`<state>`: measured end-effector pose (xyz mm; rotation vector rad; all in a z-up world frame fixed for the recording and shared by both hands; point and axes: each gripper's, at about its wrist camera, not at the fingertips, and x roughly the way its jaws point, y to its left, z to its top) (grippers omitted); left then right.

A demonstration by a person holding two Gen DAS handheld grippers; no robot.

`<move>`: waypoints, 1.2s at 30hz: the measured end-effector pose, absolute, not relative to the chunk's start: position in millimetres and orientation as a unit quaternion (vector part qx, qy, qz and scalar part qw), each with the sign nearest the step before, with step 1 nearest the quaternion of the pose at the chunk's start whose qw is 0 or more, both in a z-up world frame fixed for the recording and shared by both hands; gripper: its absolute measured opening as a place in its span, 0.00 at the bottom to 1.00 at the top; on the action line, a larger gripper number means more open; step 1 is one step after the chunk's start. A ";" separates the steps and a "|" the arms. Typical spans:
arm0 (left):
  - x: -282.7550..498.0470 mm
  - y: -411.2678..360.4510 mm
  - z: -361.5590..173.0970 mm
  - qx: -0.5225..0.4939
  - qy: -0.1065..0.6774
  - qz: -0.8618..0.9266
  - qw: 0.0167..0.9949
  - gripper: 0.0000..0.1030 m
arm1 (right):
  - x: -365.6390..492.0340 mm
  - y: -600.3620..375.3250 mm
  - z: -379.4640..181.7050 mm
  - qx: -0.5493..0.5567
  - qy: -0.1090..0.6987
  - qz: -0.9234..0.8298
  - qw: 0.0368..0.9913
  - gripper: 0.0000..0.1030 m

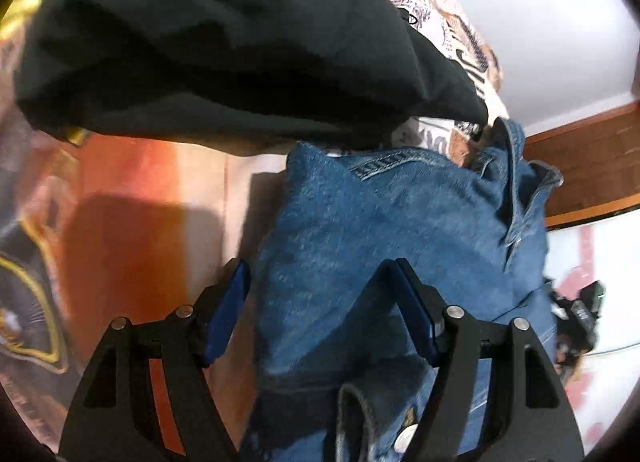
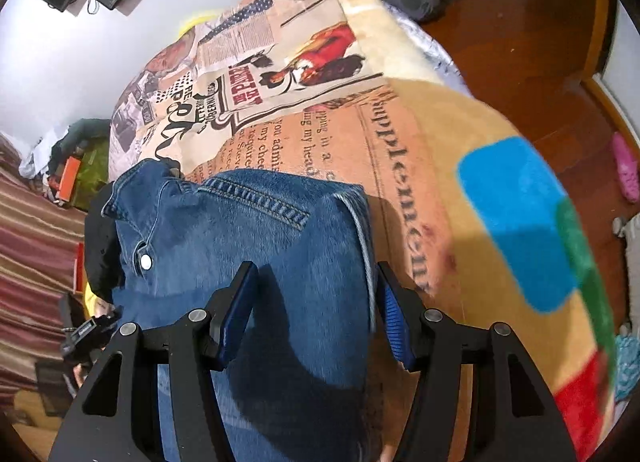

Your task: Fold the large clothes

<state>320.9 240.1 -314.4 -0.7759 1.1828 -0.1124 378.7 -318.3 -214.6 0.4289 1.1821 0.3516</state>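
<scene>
Both tongs, left (image 1: 316,302) and right (image 2: 316,304), gape over denim jacket (image 2: 248,246) on newsprint-patterned blanket (image 2: 400,134), wooden floor (image 2: 532,50) beyond.

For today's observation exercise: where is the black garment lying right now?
In the left wrist view the black garment fills the upper left, lying on the printed blanket just beyond the folded denim jacket.
</scene>
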 end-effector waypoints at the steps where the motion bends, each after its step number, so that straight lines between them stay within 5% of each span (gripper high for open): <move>1: 322.4 241.1 -315.9 -0.366 0.539 -0.060 0.756 0.69 | 378.9 -317.3 -214.8 0.202 0.546 0.167 0.795 0.56; 5: 327.3 242.7 -317.8 -0.386 0.522 -0.069 0.757 0.63 | 378.7 -314.3 -211.0 0.204 0.542 0.183 0.794 0.53; 7: 327.6 240.6 -317.2 -0.386 0.521 -0.068 0.758 0.47 | 376.1 -314.9 -207.5 0.206 0.541 0.187 0.794 0.43; 9: 327.2 238.9 -312.2 -0.383 0.521 -0.066 0.760 0.24 | 372.9 -317.6 -203.7 0.220 0.538 0.193 0.790 0.13; 11: 324.1 233.5 -298.0 -0.355 0.521 -0.052 0.774 0.12 | 368.5 -322.2 -198.6 0.246 0.531 0.202 0.785 0.09; 21: 309.9 184.1 -162.1 -0.193 0.460 -0.017 0.866 0.06 | 346.7 -296.9 -111.8 0.215 0.466 0.229 0.827 0.07; 28: 296.4 165.1 -57.9 -0.176 0.367 -0.034 0.913 0.06 | 343.9 -260.8 -46.4 0.170 0.419 0.268 0.851 0.07; 36: 333.5 182.1 -36.5 -0.168 0.349 -0.011 0.922 0.06 | 374.3 -239.4 -11.3 0.138 0.374 0.263 0.879 0.07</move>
